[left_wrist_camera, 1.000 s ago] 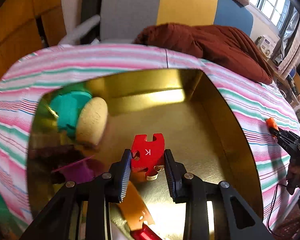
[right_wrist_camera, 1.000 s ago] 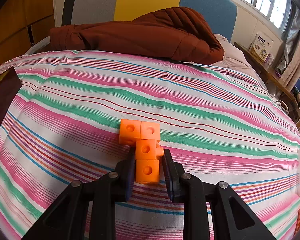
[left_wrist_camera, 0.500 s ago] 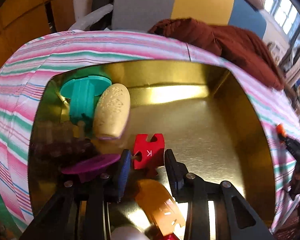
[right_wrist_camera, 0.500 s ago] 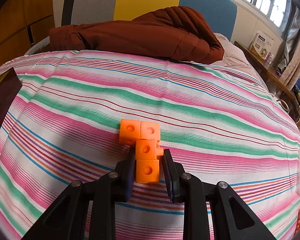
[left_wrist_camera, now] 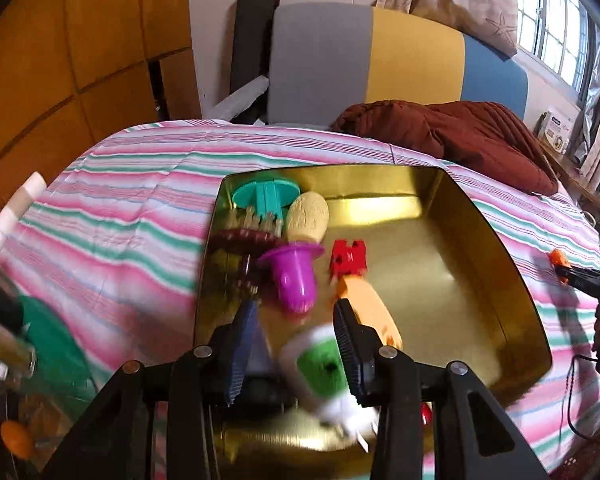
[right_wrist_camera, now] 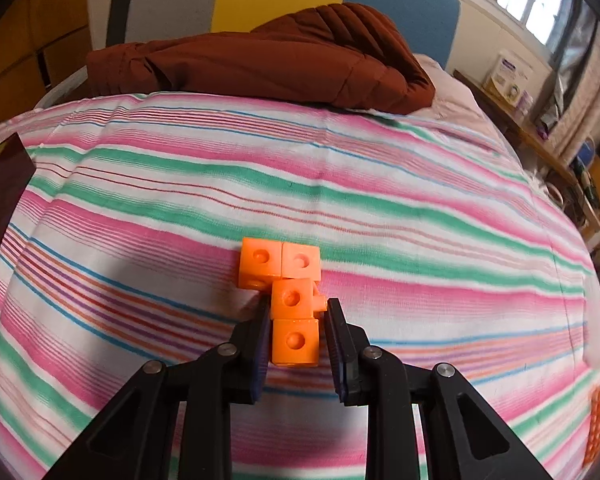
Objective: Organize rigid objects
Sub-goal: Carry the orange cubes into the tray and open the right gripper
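Note:
A gold tray (left_wrist_camera: 512, 280) lies on the striped bed. In it are a teal piece (left_wrist_camera: 266, 194), a beige oval (left_wrist_camera: 308, 216), a purple cup (left_wrist_camera: 294, 276), a red puzzle piece (left_wrist_camera: 348, 256), an orange piece (left_wrist_camera: 370, 304) and a blurred white and green object (left_wrist_camera: 320, 364). My left gripper (left_wrist_camera: 296, 312) hovers over the tray's near end. Its jaws are opening and its pads press on nothing. In the right wrist view my right gripper (right_wrist_camera: 298, 308) is shut on a cluster of orange cubes (right_wrist_camera: 294, 342) resting on the sheet.
A brown quilt (right_wrist_camera: 260, 56) lies bunched at the head of the bed, before a grey, yellow and blue headboard (left_wrist_camera: 380, 56). A dark box edge (right_wrist_camera: 0, 184) stands at the left. An orange mesh item (right_wrist_camera: 598, 428) sits at the lower right. Green and dark clutter (left_wrist_camera: 48, 344) lies left of the tray.
The left gripper let go of the red puzzle piece, opened a little and drew back and up, so more of the tray shows. The right gripper and the orange cubes have not moved.

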A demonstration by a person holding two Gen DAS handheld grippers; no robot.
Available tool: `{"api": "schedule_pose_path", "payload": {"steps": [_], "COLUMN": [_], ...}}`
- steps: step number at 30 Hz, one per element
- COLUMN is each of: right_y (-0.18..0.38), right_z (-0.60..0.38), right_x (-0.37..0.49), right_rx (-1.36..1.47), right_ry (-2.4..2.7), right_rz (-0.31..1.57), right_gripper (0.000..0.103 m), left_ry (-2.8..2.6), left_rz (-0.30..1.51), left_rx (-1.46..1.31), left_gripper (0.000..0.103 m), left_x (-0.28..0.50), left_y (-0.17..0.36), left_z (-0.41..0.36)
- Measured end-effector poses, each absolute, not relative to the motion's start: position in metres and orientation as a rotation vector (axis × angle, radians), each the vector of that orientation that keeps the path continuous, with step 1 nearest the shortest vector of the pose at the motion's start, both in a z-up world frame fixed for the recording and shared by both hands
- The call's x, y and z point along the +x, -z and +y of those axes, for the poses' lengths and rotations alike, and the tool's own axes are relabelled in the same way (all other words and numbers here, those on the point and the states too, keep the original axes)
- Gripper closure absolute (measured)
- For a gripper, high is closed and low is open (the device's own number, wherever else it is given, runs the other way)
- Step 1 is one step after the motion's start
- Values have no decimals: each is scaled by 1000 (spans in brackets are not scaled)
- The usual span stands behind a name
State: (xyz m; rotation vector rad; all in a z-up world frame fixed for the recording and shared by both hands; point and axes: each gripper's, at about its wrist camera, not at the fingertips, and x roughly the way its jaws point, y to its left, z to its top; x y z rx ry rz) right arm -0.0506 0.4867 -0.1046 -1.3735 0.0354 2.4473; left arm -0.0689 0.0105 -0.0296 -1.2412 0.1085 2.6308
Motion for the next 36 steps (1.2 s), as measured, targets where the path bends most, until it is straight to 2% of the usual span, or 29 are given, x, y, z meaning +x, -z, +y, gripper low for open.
{"api": "schedule_pose_path", "payload": {"steps": [6, 9, 12, 18, 22, 24, 28, 36], "right_y": [99, 84, 59, 15, 3, 6, 25, 79], "right_z": [465, 454, 430, 348, 284, 255, 199, 174], "right_x": [-46, -45, -44, -43, -44, -47, -51, -51], "right_rx": [-1448, -1456, -1400, -1358, -1431, -1500, -1624, -1776], "right_ry": [-2400, -2443, -2532, -2778, -2917, -2952, -2925, -2738], "right_rz": [25, 122, 137, 103, 105, 94, -56, -169], "right_gripper": [78, 78, 78, 78, 78, 78, 77, 77], "left_ry": [-2638, -2641, -2648, -2646, -2663, -2677, -2679, -2696], "left_rz": [49, 84, 96, 36, 38, 44, 20, 8], "left_rx": [-1267, -1233, -1214, -1213, -1198, -1191, -1204, -1233], "left_gripper": [63, 63, 63, 63, 63, 63, 63, 63], "left_x": [-42, -33, -28, -21, -17, -16, -15, -16], "left_y": [29, 26, 24, 23, 21, 20, 22, 29], "left_z": [1, 0, -3, -11, -14, -15, -20, -28]}}
